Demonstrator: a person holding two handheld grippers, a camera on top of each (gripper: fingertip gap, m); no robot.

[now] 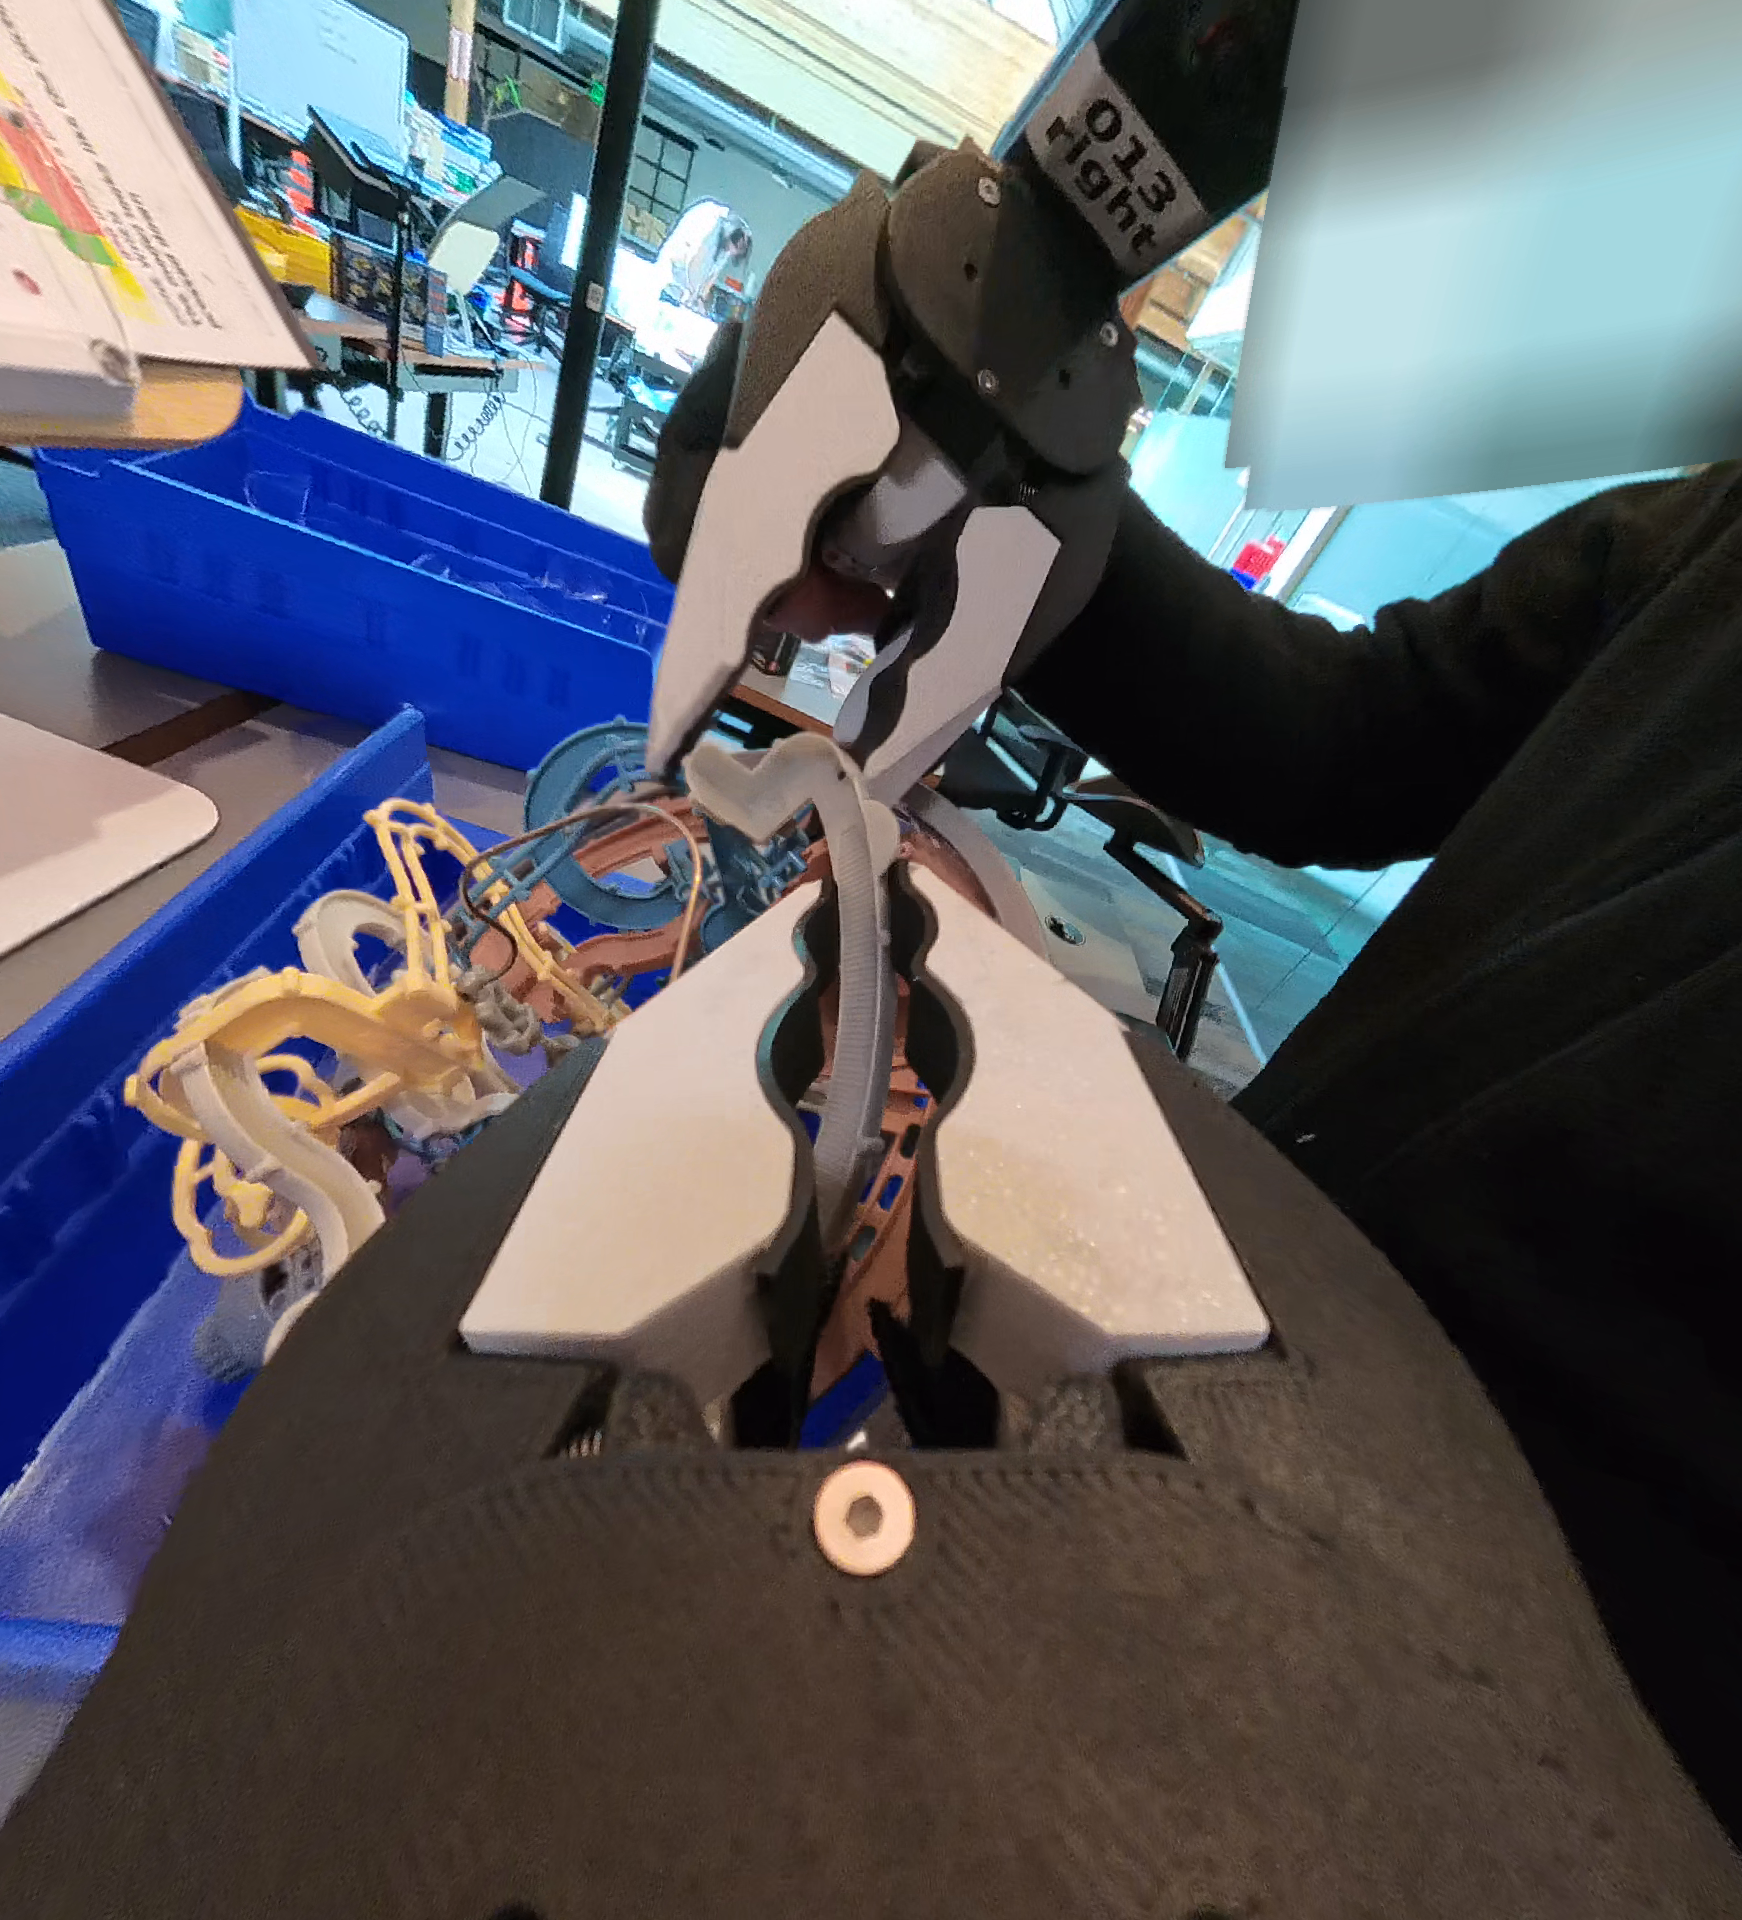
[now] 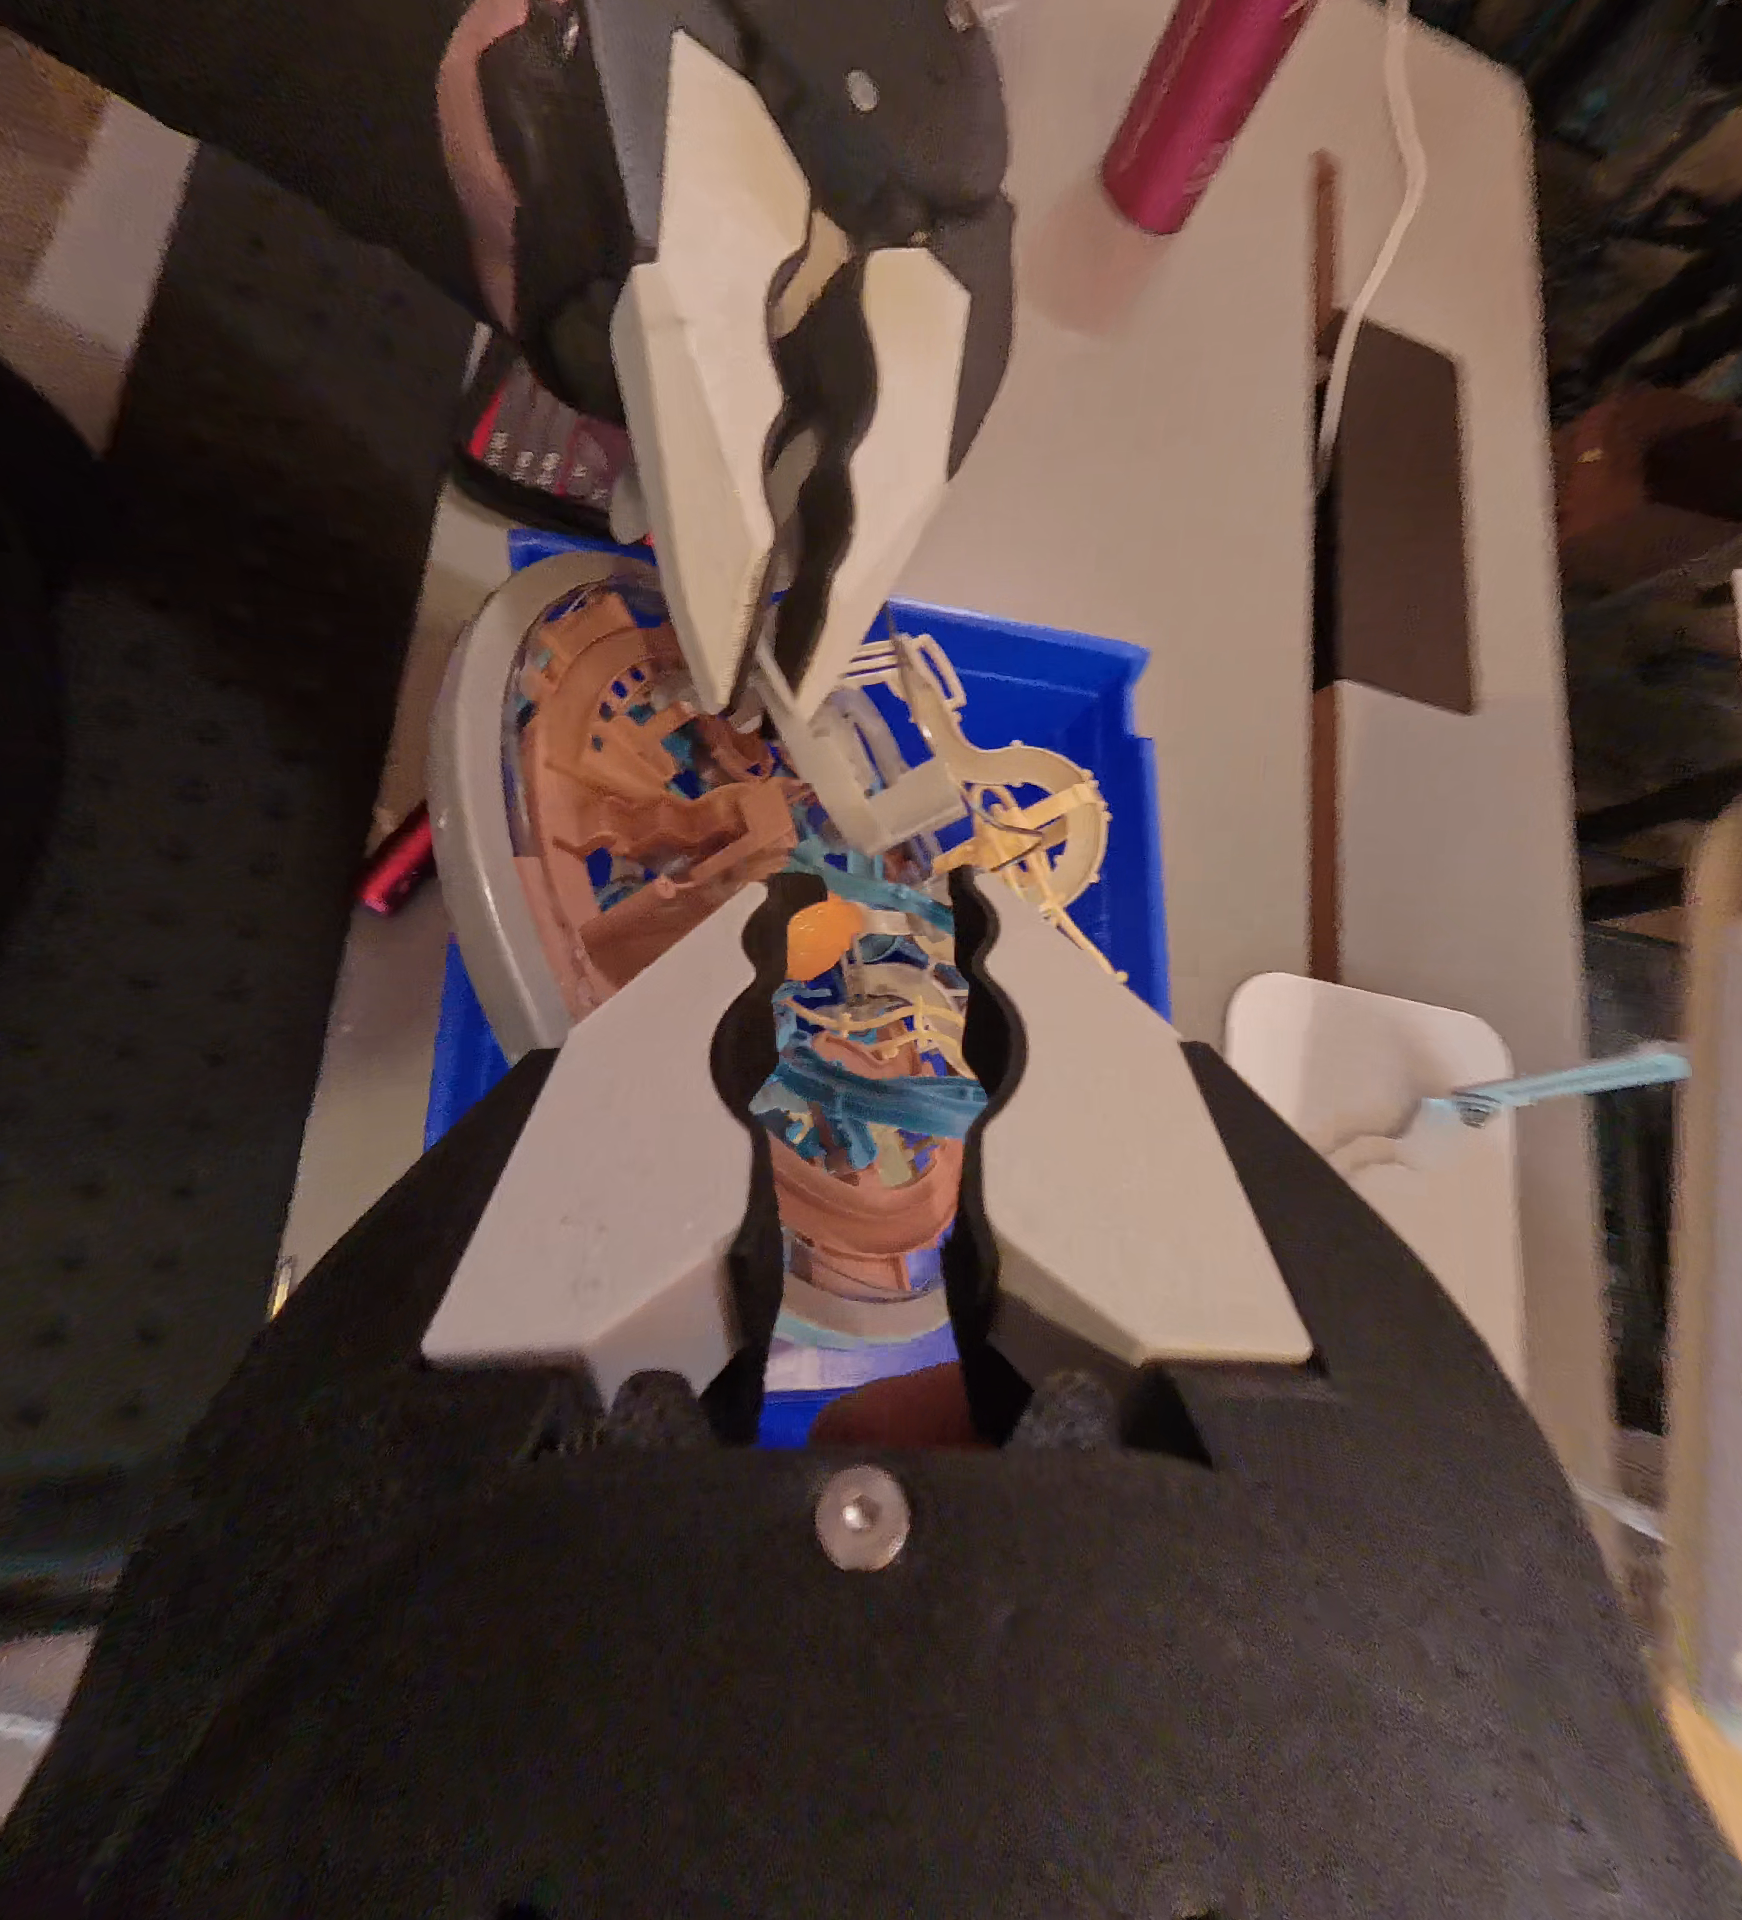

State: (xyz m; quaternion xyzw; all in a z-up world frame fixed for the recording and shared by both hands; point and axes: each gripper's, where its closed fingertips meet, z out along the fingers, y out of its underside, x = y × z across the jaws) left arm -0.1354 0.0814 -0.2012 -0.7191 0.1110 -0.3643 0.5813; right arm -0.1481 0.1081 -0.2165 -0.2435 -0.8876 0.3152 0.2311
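My left gripper [image 1: 867, 894] is shut on a pale grey plastic strip [image 1: 753, 795] with a bracket-shaped end, held above a blue bin [image 1: 119, 1143]. In the right wrist view the left gripper [image 2: 763, 665] comes down from the top with the same grey piece [image 2: 846, 769]. My right gripper [image 2: 867, 883] is open, its tips just short of the bracket end. In the left wrist view it [image 1: 773, 758] straddles that end from above. The bin [image 2: 1054, 665] holds tangled cream parts [image 1: 327, 997], brown parts [image 2: 638, 790] and blue parts [image 2: 867, 1091].
A second blue bin [image 1: 327, 561] stands behind. A white stand base [image 1: 15, 831] and a printed sheet [image 1: 67, 208] are at the left. A person's black sleeve [image 1: 1469, 727] is at the right. A white tray [image 2: 1366, 1091] and light-blue part [image 2: 1573, 1081] lie right of the bin. My left and right fingertips are right by each other.
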